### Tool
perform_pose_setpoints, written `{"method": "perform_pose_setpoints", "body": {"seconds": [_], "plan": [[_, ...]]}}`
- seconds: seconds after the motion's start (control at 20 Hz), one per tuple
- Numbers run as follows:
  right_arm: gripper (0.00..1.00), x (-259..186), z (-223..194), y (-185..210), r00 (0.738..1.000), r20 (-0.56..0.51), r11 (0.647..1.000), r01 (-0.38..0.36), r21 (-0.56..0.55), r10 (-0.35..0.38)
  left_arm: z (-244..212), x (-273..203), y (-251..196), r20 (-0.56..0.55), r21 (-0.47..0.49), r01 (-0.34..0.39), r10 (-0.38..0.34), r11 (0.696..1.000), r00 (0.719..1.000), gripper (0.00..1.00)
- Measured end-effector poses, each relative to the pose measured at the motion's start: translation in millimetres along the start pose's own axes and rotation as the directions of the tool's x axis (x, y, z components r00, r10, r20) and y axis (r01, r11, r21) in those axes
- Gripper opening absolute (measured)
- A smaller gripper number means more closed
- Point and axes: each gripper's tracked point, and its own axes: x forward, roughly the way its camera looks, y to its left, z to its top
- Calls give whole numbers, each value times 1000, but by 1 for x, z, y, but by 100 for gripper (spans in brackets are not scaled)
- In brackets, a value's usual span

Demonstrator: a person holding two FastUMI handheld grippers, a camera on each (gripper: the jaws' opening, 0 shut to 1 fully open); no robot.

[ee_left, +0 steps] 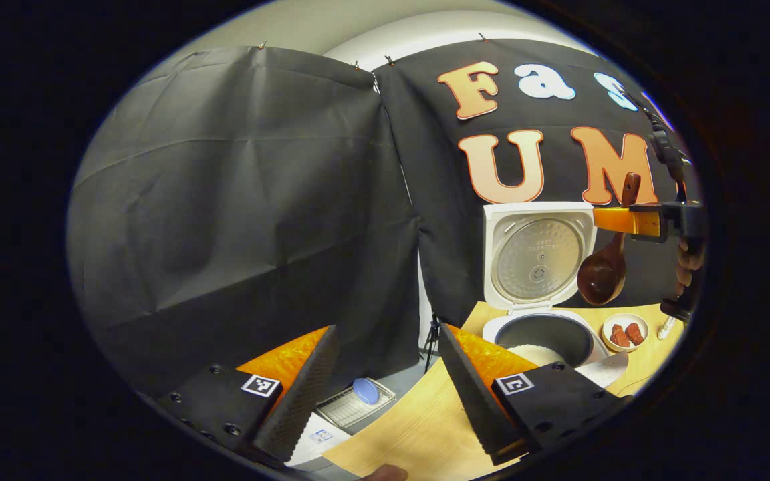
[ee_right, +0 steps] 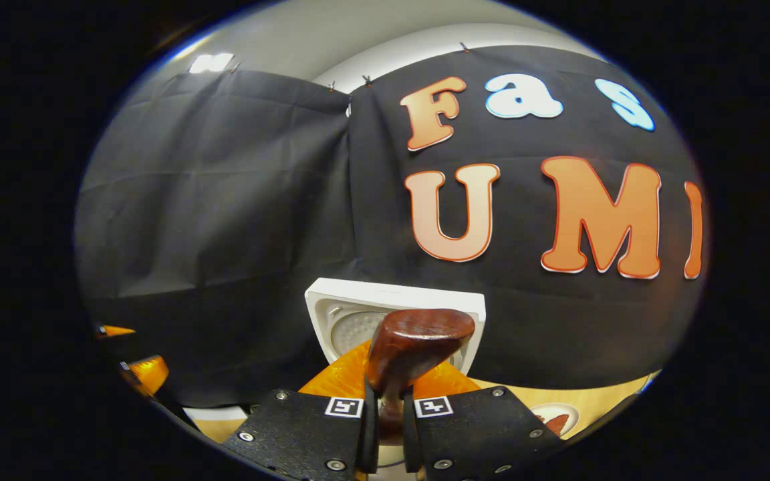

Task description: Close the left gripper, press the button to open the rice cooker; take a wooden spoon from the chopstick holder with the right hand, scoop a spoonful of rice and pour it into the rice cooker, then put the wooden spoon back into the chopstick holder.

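The white rice cooker (ee_left: 500, 329) stands open on the wooden table, its lid (ee_left: 537, 257) upright and white rice (ee_left: 531, 353) lying in the dark inner pot. My left gripper (ee_left: 385, 394) is open with nothing between its fingers, low and to the left of the cooker. The dark wooden spoon (ee_left: 602, 274) hangs bowl down beside the lid's right edge, above the pot's right side. My right gripper (ee_left: 629, 220) is shut on its handle. In the right gripper view the right gripper (ee_right: 388, 427) clamps the handle, with the spoon's bowl (ee_right: 418, 347) in front of the lid (ee_right: 348, 314).
A small dish with red pieces (ee_left: 625, 332) sits on the table (ee_left: 425, 427) right of the cooker, with a white sheet (ee_left: 609, 367) in front of it. Below the table's left edge lies a clear tray with a blue oval (ee_left: 358, 401). Black cloth walls stand behind.
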Motion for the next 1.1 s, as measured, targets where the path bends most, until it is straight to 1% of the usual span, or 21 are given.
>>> {"method": "perform_pose_setpoints", "body": {"seconds": [0.15,0.3,0.35,0.45,0.55,0.7,0.75,0.8,0.9,0.95,1.1], "plan": [[14,-28,4,-32,999,3,997,38,74,-38,7,-8,-23,0,-1,33,-33,999,999,100],[14,-62,3,-71,995,6,990,94,103,-95,15,-16,-49,14,21,74,-75,997,997,99],[14,-71,3,-90,993,3,987,118,106,-119,18,-19,-55,24,31,79,-80,996,997,99],[14,-102,-8,-112,986,-8,981,167,102,-167,28,-25,-66,42,31,88,-90,996,995,99],[14,-125,-25,-139,973,-23,966,231,113,-230,38,-31,-75,56,17,91,-92,996,994,99],[14,-162,-49,-172,953,-57,945,304,125,-299,46,-37,-84,59,-7,88,-87,996,994,99],[14,-174,-55,-181,946,-62,936,325,133,-319,47,-39,-90,54,-9,100,-100,995,994,99],[14,-186,-60,-191,938,-68,927,346,144,-339,46,-42,-101,37,-10,134,-133,991,990,100],[14,-208,-77,-211,919,-86,905,393,166,-384,41,-51,-122,17,-14,174,-174,985,985,100],[14,-220,-88,-222,908,-104,890,419,178,-407,41,-57,-134,12,-9,194,-194,981,981,99],[14,-256,-110,-248,880,-135,855,475,209,-456,44,-69,-166,15,8,241,-241,971,971,100]]}}
